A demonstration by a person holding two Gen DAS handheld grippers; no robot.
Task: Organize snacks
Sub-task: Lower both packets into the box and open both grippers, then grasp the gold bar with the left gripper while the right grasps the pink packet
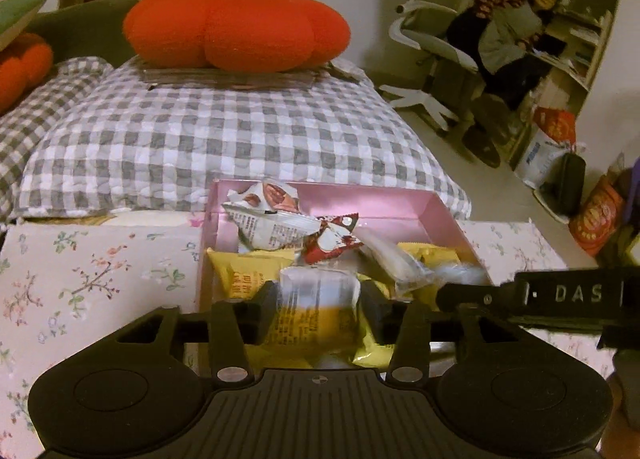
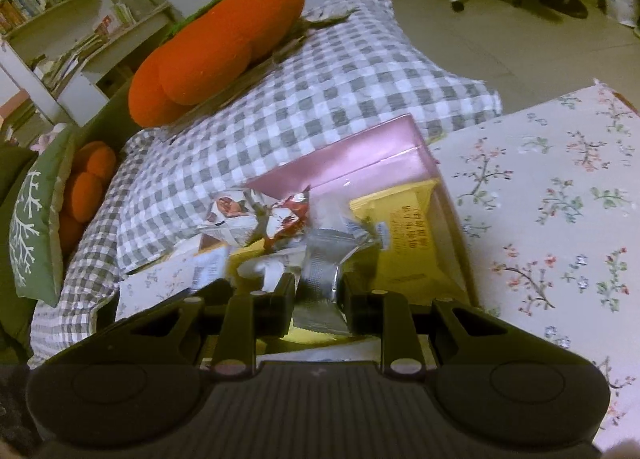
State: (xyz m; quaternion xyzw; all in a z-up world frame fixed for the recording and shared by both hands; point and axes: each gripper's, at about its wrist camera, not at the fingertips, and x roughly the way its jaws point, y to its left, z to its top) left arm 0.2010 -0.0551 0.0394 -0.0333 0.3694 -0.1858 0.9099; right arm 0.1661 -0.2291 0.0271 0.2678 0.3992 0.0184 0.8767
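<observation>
A pink box (image 1: 384, 201) stands on the floral cloth (image 1: 100, 279) and holds several wrapped snacks: yellow packets (image 1: 240, 275), a white packet with a nut picture (image 1: 268, 219) and a red-and-white one (image 1: 332, 239). My left gripper (image 1: 322, 299) hangs over the box's near end, open, with a blurred yellow-and-white packet (image 1: 316, 311) between its fingers and a small gap at the right pad. In the right wrist view my right gripper (image 2: 318, 291) is over the same pink box (image 2: 360, 155), shut on a crumpled silver packet (image 2: 320, 271) that fills the space between the pads.
A grey checked cushion (image 1: 240, 139) lies behind the box with an orange plush pumpkin (image 1: 236, 31) on top. The other gripper's black body, lettered DAS (image 1: 560, 295), reaches in from the right. A person (image 1: 512, 27) sits on a white chair at far-right shelves. Bags (image 1: 552, 147) stand on the floor.
</observation>
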